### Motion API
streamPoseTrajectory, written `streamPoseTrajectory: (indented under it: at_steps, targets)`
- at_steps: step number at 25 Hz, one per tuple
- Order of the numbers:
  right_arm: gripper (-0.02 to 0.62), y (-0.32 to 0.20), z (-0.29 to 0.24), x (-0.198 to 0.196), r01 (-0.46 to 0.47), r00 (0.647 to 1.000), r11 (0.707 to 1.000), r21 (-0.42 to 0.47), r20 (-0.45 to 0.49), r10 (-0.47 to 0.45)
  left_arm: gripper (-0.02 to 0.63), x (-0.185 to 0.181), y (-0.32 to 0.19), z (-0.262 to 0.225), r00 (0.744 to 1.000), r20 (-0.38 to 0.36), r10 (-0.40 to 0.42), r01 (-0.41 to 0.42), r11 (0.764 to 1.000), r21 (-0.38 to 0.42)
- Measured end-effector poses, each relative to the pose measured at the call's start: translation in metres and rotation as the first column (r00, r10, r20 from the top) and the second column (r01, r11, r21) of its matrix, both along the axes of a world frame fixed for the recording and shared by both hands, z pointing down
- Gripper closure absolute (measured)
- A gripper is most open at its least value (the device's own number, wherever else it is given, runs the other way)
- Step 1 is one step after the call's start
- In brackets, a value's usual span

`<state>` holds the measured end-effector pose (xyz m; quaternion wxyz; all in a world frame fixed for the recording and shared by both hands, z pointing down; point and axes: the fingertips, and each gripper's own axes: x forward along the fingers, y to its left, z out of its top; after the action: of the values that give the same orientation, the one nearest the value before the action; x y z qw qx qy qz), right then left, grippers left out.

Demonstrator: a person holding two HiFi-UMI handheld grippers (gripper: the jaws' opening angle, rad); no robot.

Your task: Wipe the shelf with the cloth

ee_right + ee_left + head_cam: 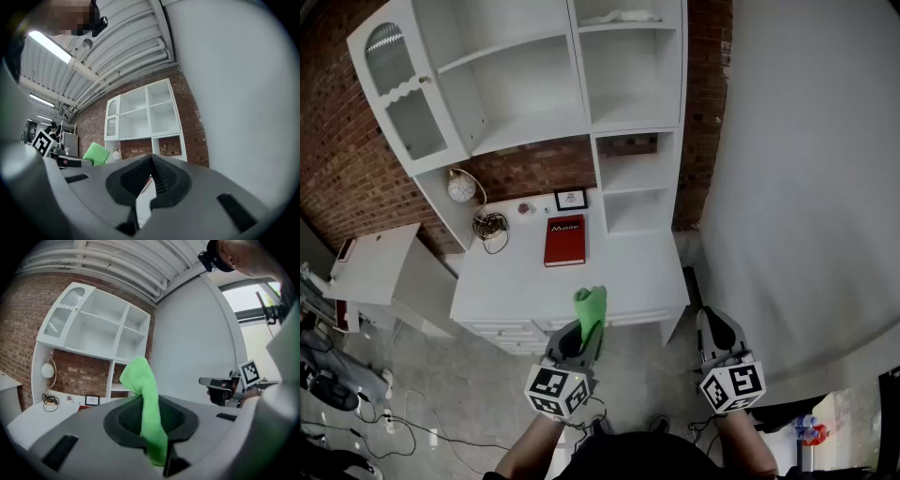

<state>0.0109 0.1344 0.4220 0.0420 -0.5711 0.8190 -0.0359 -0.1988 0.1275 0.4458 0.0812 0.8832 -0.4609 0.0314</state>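
- The left gripper [584, 339] is clamped on the green cloth [591, 309]. Its own view shows the cloth pinched between the jaws, with a loose tuft standing up above them.
- That tuft is what should meet the surface. The person would do well to tilt the gripper so the cloth, and not the hard jaw tips, rubs the paint.
- The right gripper [705, 319] hangs beside it with its jaws together and nothing between them. It is free to steady or shift things if needed.
- Both grippers are short of the desk [516, 281], so the wiping has likely not begun. The arm has to reach forward and up first.
- A red book [565, 240], a small picture frame [570, 199], a tangle of cable [490, 227] and a round clock [461, 187] sit at the back of the desk. The reach should pass above them.
- The white shelf [530, 131] lies beyond, against the brick wall [337, 169], and its compartments look mostly bare. Long, flat strokes from back to front should suit it.
- The glass door [398, 94] stands open at the left and is best kept clear of.
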Motion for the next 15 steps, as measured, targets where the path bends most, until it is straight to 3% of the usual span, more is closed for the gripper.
streamPoseTrajectory:
  at_steps: [12,15]
  targets:
    - [0.595,0.004,-0.005,0.057,0.012,1.000,1.000,0.017,0.004,-0.012,0.541,0.051,0.007,-0.003,0.999,0.002,-0.036,0.035,0.999,0.020]
    - [0.595,0.004,-0.005,0.074,0.030,0.999,0.999,0.023,0.044,-0.031,0.541,0.067,0.008,-0.005,0.999,-0.003,-0.048,0.048,0.998,0.027]
